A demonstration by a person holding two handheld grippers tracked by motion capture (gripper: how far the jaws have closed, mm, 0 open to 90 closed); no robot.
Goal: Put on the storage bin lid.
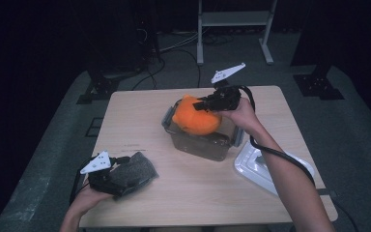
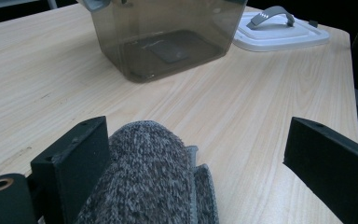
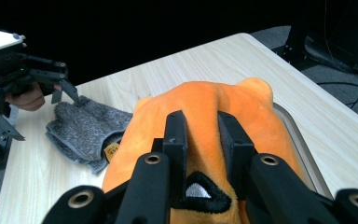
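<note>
An orange plush toy (image 1: pixel 195 118) sits at the mouth of a smoky clear plastic box (image 1: pixel 205 145) in the middle of the table. My right gripper (image 1: pixel 204 104) is shut on the top of the toy. In the right gripper view the two black jaws pinch a fold of the orange plush (image 3: pixel 205 107). At the table's near left corner a grey knitted cloth (image 1: pixel 135 169) lies flat. My left gripper (image 2: pixel 198 130) stands open around it: the cloth (image 2: pixel 144 177) rests against the left jaw, and the right jaw is well apart from it.
The box's white lid with a grey handle (image 1: pixel 256 164) lies on the table to the right of the box. The box floor (image 2: pixel 168 46) looks bare through the wall. Cables and stand legs are on the floor beyond the table's far edge.
</note>
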